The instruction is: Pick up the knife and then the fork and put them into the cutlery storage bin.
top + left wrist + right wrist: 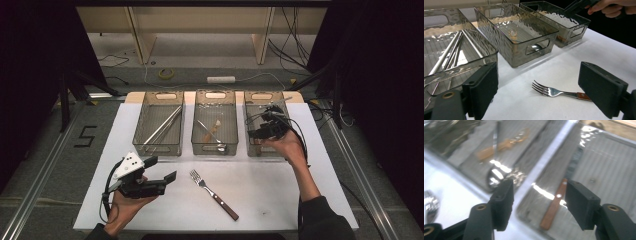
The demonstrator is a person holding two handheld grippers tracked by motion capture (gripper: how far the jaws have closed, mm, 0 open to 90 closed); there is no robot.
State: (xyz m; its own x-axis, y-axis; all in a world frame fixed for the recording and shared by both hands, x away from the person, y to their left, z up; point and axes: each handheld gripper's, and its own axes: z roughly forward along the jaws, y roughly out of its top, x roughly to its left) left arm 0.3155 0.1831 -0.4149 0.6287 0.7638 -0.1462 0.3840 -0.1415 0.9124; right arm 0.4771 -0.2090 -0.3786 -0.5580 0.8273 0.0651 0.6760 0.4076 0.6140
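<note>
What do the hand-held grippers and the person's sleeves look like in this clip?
Both hand-held grippers, left and right, are black with blocky rectangular jaws and brass-coloured pivot rivets. The left carries a pale three-cornered plate with dark dots. Black cables trail from each. A dark sleeve covers the right forearm.

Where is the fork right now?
In the high view the fork lies on the white table, in front of the middle bin, to the right of the left gripper. Nothing holds it.

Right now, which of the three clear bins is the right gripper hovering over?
The right-hand bin, farthest from the fork on the table. The right gripper hangs above it; the middle bin and left bin have no gripper over them.
</note>
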